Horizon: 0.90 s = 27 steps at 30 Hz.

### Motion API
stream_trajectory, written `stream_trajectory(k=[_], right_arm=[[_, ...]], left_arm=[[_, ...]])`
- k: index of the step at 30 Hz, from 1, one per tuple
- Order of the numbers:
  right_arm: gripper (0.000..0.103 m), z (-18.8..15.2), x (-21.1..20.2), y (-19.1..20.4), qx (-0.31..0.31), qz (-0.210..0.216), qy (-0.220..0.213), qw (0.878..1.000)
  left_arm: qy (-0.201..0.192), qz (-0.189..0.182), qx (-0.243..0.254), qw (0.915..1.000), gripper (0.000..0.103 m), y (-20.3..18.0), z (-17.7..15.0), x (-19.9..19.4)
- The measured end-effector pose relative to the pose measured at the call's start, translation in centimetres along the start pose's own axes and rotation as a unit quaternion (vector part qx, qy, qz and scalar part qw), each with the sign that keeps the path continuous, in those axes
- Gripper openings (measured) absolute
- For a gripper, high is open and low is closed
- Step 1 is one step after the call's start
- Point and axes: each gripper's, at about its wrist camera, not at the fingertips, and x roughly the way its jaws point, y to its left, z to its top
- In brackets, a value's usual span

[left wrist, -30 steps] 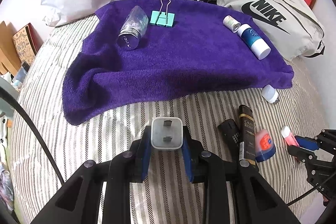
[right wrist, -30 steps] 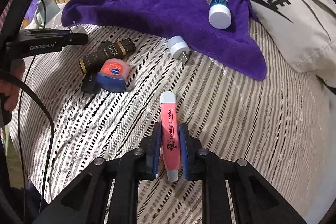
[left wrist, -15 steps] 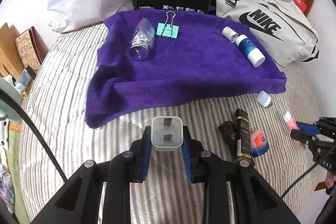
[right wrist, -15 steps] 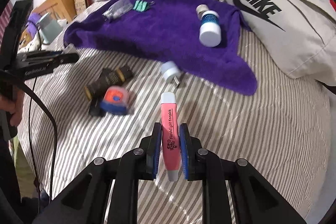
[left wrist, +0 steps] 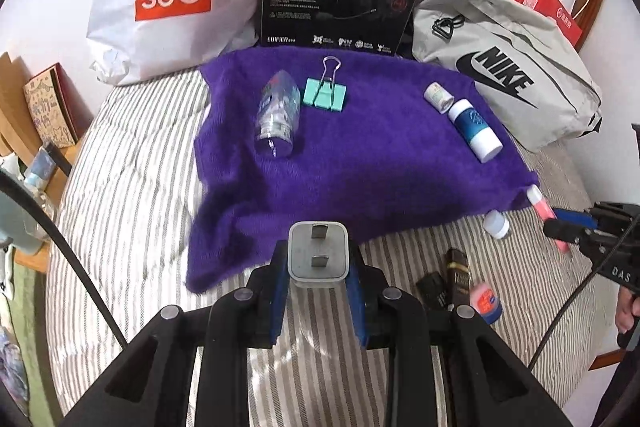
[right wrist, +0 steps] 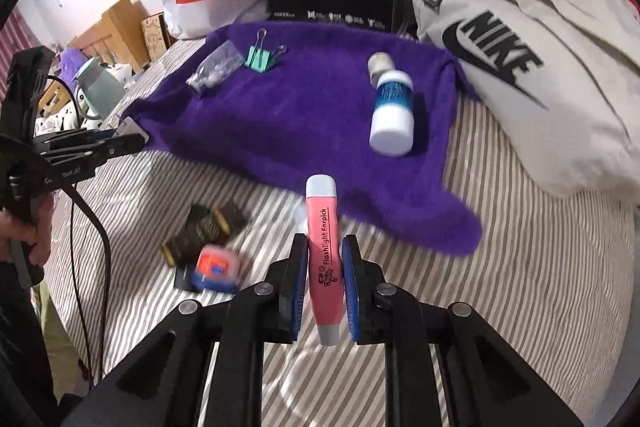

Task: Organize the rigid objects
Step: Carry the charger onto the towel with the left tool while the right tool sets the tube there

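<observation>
Rigid items lie on a striped bed, several on the purple towel [left wrist: 372, 163]: a clear bottle [left wrist: 278, 115], a green binder clip [left wrist: 326, 93], a small vial [left wrist: 439, 97] and a blue-and-white bottle [left wrist: 474, 129]. The left gripper [left wrist: 319, 291] clamps a white charger plug [left wrist: 318, 251] above the towel's near edge. The right gripper [right wrist: 324, 287] pinches a pink earpick pen [right wrist: 325, 255] above the bedding, near the towel's corner.

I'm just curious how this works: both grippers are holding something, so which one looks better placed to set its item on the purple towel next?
Probably the left gripper: its white plug hangs at the purple towel's near edge. The right gripper's pink earpick hangs over striped bedding.
</observation>
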Motion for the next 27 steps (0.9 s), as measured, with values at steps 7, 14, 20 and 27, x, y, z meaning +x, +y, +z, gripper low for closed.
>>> stream_trajectory(k=[7, 14, 20, 27], right_arm=[[0.017, 3.8, 1.2, -0.5, -0.002, 0.004, -0.006, 1.000], [0.017, 7.0, 4.2, -0.9, 0.010, -0.001, 0.004, 1.000], [0.017, 8.6, 7.6, -0.5, -0.002, -0.012, 0.029, 1.000], [0.017, 8.2, 9.3, -0.3, -0.021, -0.041, 0.048, 0.998]], left_arm=[[-0.004, 0.003, 0.005, 1.0000, 0.025, 0.8, 2.8, 0.7], [0.011, 0.005, -0.005, 0.9999, 0.025, 2.1, 4.5, 3.0], [0.024, 0.005, -0.010, 0.9996, 0.025, 3.1, 5.3, 5.0], [0.034, 0.005, -0.001, 0.9994, 0.025, 3.3, 5.8, 6.4]])
